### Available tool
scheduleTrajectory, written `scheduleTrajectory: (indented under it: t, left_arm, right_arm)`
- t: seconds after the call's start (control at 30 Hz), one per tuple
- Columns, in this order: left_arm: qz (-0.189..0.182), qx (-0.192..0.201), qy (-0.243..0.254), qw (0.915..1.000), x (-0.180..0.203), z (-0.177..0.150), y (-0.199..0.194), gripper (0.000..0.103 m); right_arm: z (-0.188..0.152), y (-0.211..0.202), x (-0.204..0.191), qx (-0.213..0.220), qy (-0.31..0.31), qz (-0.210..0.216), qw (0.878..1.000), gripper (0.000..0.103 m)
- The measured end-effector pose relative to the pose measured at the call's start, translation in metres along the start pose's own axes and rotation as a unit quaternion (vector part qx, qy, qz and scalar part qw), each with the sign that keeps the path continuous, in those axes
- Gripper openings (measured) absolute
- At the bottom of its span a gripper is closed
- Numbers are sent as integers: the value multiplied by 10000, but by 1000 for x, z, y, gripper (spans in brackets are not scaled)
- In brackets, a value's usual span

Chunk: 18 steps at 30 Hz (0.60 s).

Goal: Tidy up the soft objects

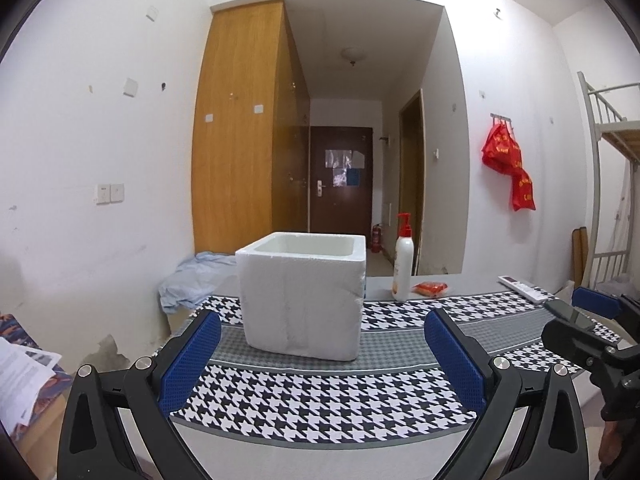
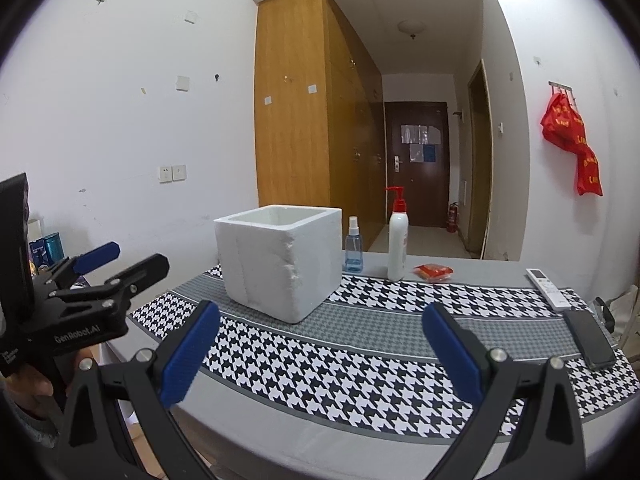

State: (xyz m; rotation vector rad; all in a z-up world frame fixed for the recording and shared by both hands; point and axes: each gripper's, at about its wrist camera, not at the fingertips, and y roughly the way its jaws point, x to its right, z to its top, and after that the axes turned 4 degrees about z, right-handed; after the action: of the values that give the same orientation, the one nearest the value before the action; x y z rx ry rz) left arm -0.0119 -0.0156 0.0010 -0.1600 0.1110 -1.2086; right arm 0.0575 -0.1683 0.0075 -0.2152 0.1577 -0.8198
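Left wrist view: left gripper [image 1: 322, 354] w/ blue pads spread wide apart, nothing between them, hovering over the houndstooth cloth [image 1: 320, 408] on the table. White foam box [image 1: 302, 292] sits upright dead ahead at 12 o'clock, open top, inside not visible. Lotion pump bottle [image 1: 403, 266] just right of box, approx 1 o'clock; red packet [image 1: 431, 289] beside it. Remote [image 1: 522, 289] & black phone [image 1: 570, 312] out at 2–3 o'clock, right gripper [image 1: 592, 320] poking in at 3 o'clock. Pale blue cloth bundle [image 1: 196, 276] bunched at 10 o'clock, off the table's far-left end, near the wall.

Right wrist view: right gripper [image 2: 320, 350] also spread wide, holding nothing. Foam box [image 2: 280, 264] at 11 o'clock, one front corner chipped. Small spray bottle [image 2: 353, 246] then lotion bottle [image 2: 397, 240] at 12–1 o'clock, red packet [image 2: 434, 272] at 1, remote [image 2: 546, 288] & phone [image 2: 590, 338] at 2–3. Left gripper [image 2: 120, 260] at 9 o'clock, fingers apart.
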Motion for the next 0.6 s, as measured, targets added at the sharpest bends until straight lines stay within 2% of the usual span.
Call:
scheduleTrajectory:
  t: [0.6]
  left_arm:
    - [-79, -43, -54, 9999, -2, -9, -6, 102]
  right_arm:
    - [-8, -5, 1, 74, 93, -46, 9999, 102]
